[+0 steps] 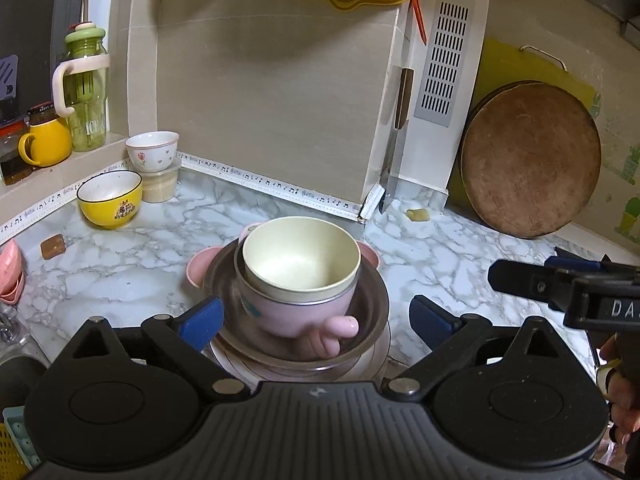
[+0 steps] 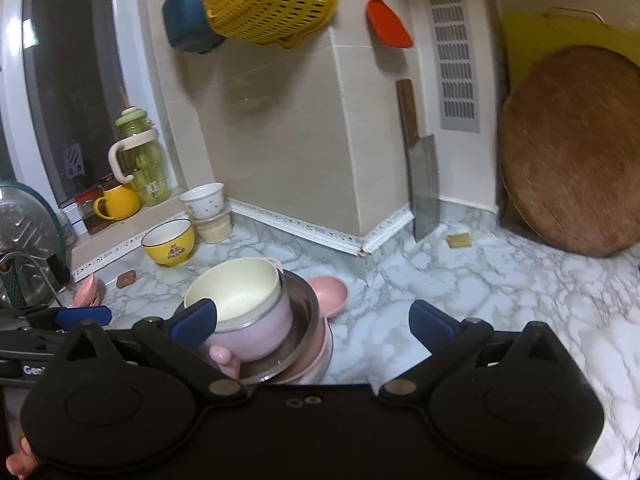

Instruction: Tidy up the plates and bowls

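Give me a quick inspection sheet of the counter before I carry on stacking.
Surface: marble counter, dry, a few crumbs and small scraps.
Job's things: cream bowl nested in pink bowl, in a metal dish on pink plates; yellow bowl and white bowl apart at the back left.
Clutter: cleaver leaning on the wall, round board, green bottle, yellow mug.
Grippers: left gripper jaws open around the stack, not touching; right gripper open, empty.
Cables: nothing seen.
Surroundings: yellow basket hanging overhead.
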Tool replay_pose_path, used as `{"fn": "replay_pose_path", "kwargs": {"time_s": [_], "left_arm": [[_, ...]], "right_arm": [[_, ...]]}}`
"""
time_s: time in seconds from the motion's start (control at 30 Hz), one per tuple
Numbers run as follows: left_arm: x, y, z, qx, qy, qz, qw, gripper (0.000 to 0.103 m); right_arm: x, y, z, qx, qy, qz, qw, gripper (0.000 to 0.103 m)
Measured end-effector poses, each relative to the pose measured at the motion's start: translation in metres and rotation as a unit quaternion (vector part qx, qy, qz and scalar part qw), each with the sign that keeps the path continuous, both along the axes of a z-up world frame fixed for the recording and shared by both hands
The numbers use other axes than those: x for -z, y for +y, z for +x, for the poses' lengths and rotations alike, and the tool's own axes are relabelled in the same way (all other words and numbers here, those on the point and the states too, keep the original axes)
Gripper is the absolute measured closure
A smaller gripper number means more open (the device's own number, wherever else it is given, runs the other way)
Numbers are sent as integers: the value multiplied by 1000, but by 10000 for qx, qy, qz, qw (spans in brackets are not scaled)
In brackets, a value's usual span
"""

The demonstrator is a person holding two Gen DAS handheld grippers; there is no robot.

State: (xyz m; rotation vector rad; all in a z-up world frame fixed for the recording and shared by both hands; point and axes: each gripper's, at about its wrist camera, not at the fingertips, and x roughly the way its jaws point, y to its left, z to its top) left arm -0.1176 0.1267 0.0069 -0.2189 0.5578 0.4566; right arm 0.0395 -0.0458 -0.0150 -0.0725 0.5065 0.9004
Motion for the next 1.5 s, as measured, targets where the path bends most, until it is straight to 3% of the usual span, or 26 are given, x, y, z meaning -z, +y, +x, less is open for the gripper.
{"fn": "replay_pose_path", "kwargs": {"time_s": [0.3,0.63,1.5], "left_arm": [[5,-7,-3,64,112,-212,9997,3],[1,-14,-2,58,54,-117,9999,3],[1,-16,-3,108,11,-11,9999,3]], "right_arm": [[9,-10,-21,90,105,-19,9999,0],[6,-19,-33,328,-328,14,9989,0],[10,-22,-34,506,-94,159,9985,0]]}}
